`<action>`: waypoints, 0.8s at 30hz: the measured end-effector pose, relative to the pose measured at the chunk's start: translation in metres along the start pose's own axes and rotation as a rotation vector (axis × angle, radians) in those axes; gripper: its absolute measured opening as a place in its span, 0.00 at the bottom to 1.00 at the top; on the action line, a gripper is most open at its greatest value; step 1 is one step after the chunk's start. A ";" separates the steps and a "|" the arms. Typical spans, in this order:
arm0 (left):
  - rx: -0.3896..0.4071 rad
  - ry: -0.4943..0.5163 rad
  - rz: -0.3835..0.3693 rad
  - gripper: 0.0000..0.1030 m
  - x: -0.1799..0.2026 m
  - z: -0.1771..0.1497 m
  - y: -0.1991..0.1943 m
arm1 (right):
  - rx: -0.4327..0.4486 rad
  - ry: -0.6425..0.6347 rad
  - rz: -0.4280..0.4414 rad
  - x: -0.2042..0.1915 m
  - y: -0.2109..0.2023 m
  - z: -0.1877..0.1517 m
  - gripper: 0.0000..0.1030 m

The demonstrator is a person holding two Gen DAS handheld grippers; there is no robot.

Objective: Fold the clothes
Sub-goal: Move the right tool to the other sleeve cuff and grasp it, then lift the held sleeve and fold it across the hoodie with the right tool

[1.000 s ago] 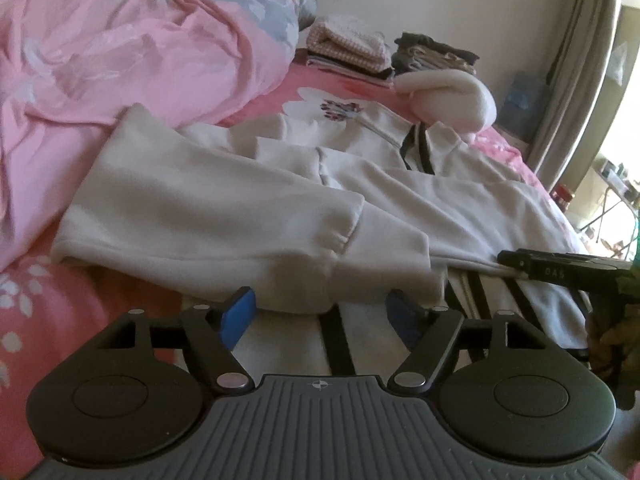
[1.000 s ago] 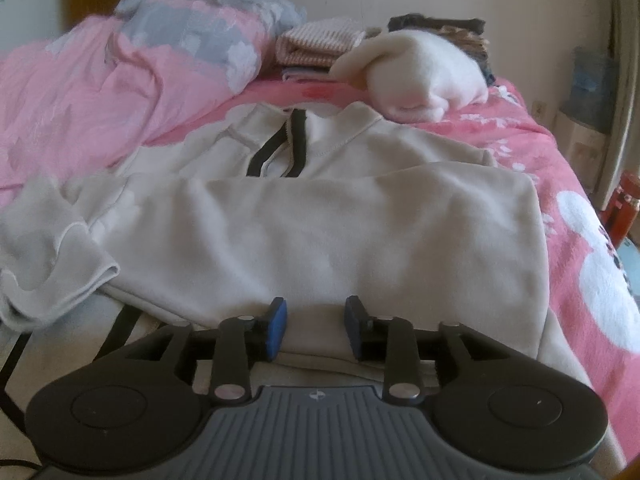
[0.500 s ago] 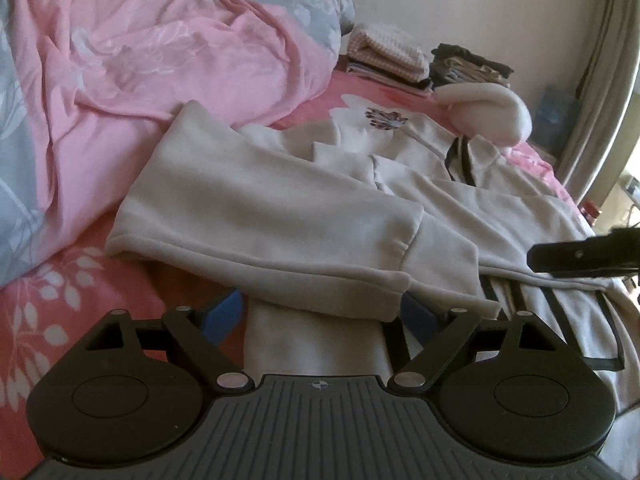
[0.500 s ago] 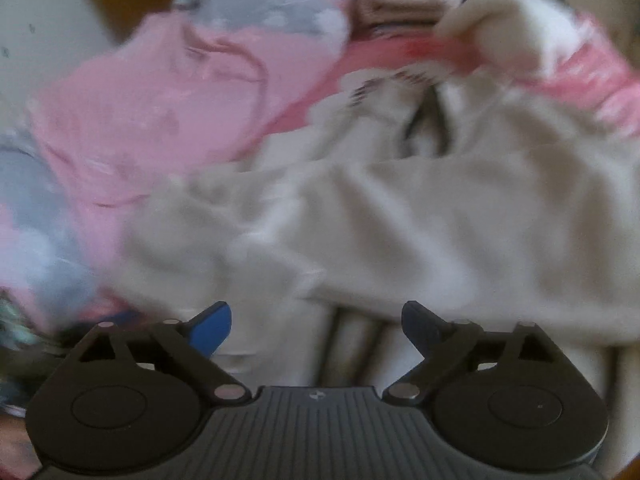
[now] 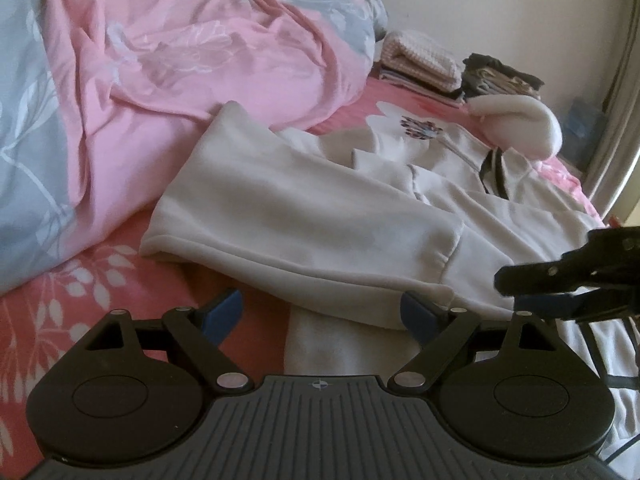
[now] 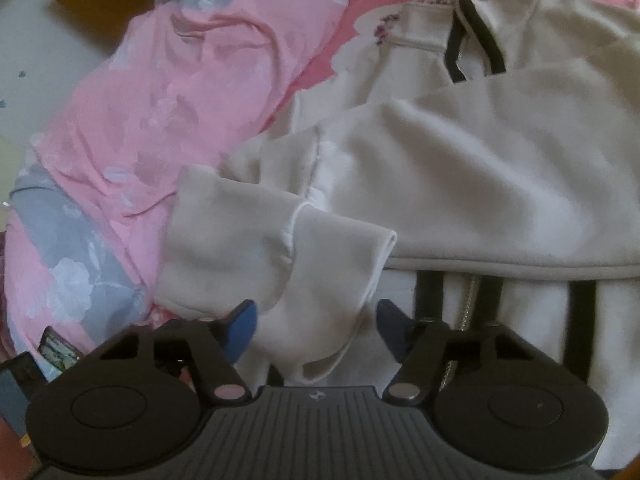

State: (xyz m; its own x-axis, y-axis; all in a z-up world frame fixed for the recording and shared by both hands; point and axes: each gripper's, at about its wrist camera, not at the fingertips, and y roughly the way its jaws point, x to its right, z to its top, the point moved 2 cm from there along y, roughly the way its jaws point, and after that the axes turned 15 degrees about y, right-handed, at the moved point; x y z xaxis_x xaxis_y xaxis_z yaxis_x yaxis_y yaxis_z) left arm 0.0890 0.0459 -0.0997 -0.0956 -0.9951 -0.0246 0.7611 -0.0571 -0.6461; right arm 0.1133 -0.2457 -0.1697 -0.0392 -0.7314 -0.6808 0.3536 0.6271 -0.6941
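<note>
The cream jacket [image 6: 480, 168] lies on the bed [image 5: 100, 288], both sleeves now folded in. The right hand-held gripper [image 6: 316, 320] let go and swung left; its jaws are closing around the cuff [image 6: 320, 280]. The left hand-held gripper [image 5: 320, 314] waits open.

Bare bed [image 5: 100, 292] lies open left of the cream jacket [image 5: 304, 216], between it and the heaped pink duvet [image 5: 160, 60], which walls off that side. At the far end, a folded stack [image 5: 420, 62] and a white pillow [image 5: 520, 124] block the way. The right gripper [image 5: 508, 290] crowds the jacket's near right edge.
</note>
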 end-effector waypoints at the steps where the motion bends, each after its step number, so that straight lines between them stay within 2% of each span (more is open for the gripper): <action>1: -0.001 0.002 0.000 0.84 0.000 0.000 0.001 | -0.004 0.013 0.002 0.002 0.002 0.001 0.57; 6: -0.010 0.014 -0.002 0.84 0.002 -0.004 0.003 | -0.021 0.086 0.030 0.013 0.012 0.004 0.45; 12: -0.021 0.015 -0.003 0.84 0.002 -0.007 0.006 | -0.025 0.173 0.056 0.025 0.018 0.009 0.39; 16: -0.027 0.022 -0.006 0.84 0.004 -0.008 0.008 | -0.025 0.181 0.062 0.027 0.024 0.011 0.30; 21: -0.028 0.029 -0.009 0.84 0.006 -0.008 0.008 | -0.029 0.175 0.085 0.027 0.026 0.011 0.10; 24: -0.027 0.031 -0.010 0.84 0.007 -0.008 0.008 | -0.005 0.122 0.085 0.018 0.023 0.008 0.08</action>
State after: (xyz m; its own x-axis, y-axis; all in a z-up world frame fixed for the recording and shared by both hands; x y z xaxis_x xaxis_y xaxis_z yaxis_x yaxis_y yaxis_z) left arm 0.0899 0.0391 -0.1111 -0.1231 -0.9915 -0.0416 0.7423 -0.0642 -0.6670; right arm 0.1283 -0.2465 -0.1955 -0.1223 -0.6377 -0.7606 0.3558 0.6872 -0.6334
